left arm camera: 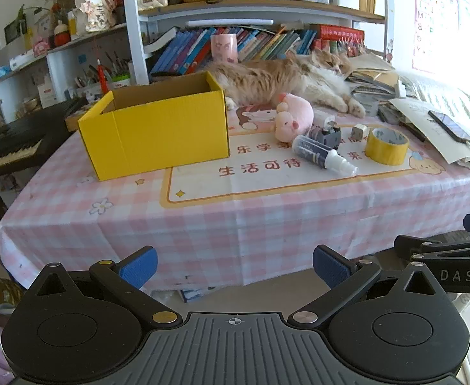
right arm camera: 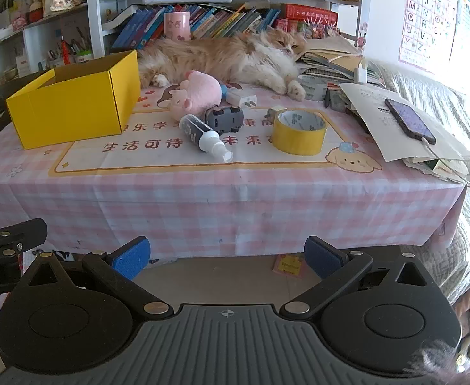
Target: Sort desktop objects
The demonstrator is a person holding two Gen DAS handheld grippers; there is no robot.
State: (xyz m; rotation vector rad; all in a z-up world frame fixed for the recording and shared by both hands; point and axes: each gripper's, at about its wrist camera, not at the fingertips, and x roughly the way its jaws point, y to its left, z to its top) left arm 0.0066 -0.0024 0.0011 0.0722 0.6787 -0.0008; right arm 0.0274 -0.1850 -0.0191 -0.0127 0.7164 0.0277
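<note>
- Both claws are held off the near table edge, well apart from every object: the left gripper (left arm camera: 233, 266) and the right gripper (right arm camera: 227, 256) are each spread wide, with nothing between the blue pads (left arm camera: 138, 268).
- "DAS" is read on the right unit's side in the left view; "t.AI" on the left unit's side in the right view.
- One pink-checked tablecloth (right arm camera: 203, 199) is seen, its centre panel printed with Chinese characters, "生活可待" among them.
- One yellow box (right arm camera: 74, 102), open-topped, stands at the left of the table.
- One spray bottle (right arm camera: 206, 136) lies on its side near the middle, nozzle toward the camera.
- One toy car (right arm camera: 224, 118) lies overturned, wheels up, just behind the bottle.
- One yellow tape roll (right arm camera: 299, 131) sits to the right.
- One pink plush (right arm camera: 196, 93) lies behind the car, one white plug (right arm camera: 243, 100) beside it.
- One cat (right arm camera: 235, 57) lies along the back.
- One phone (right arm camera: 409, 120) rests on papers at right.
- An alphabet chart (right arm camera: 425, 16) hangs on the wall.
</note>
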